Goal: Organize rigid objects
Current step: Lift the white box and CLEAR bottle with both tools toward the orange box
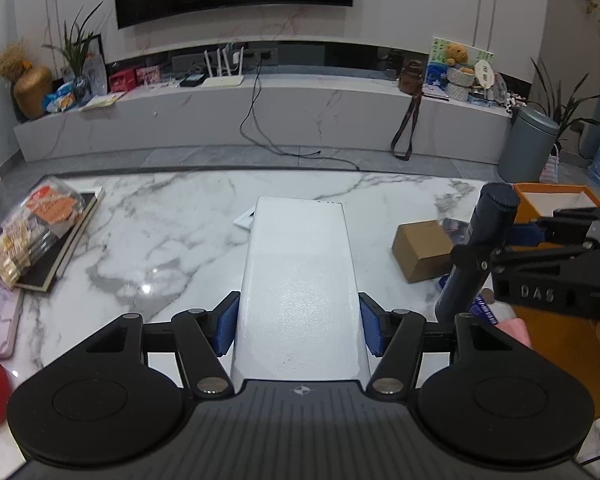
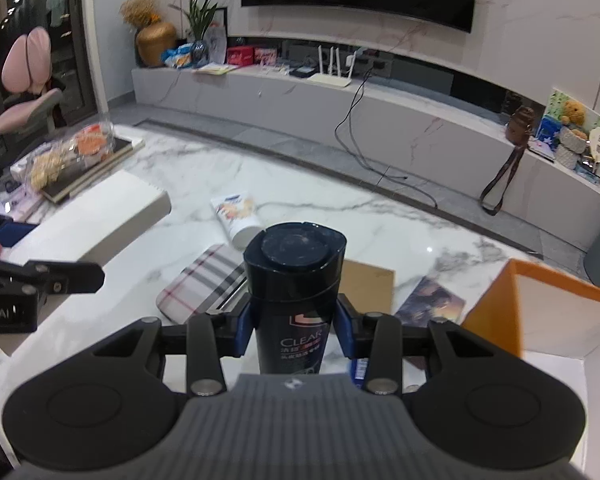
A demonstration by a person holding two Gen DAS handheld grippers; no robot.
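Observation:
My left gripper point(image 1: 298, 326) is shut on a long white box point(image 1: 300, 272), held above the marble table point(image 1: 160, 232) with its far end pointing away. The same white box point(image 2: 100, 220) shows at the left of the right wrist view. My right gripper point(image 2: 296, 330) is shut on a dark shampoo bottle point(image 2: 294, 280), its cap towards the camera and off the table. In the left wrist view that bottle point(image 1: 480, 248) and the right gripper point(image 1: 472, 256) appear at the right edge, in front of an orange box point(image 1: 556, 200).
On the table lie a brown cardboard box point(image 1: 420, 250), a plaid pouch point(image 2: 204, 280), a white tube point(image 2: 238, 214), a picture card point(image 2: 432, 302), and a snack bag on a book point(image 1: 32, 232). The orange box point(image 2: 540, 312) stands at the right. A TV bench runs behind.

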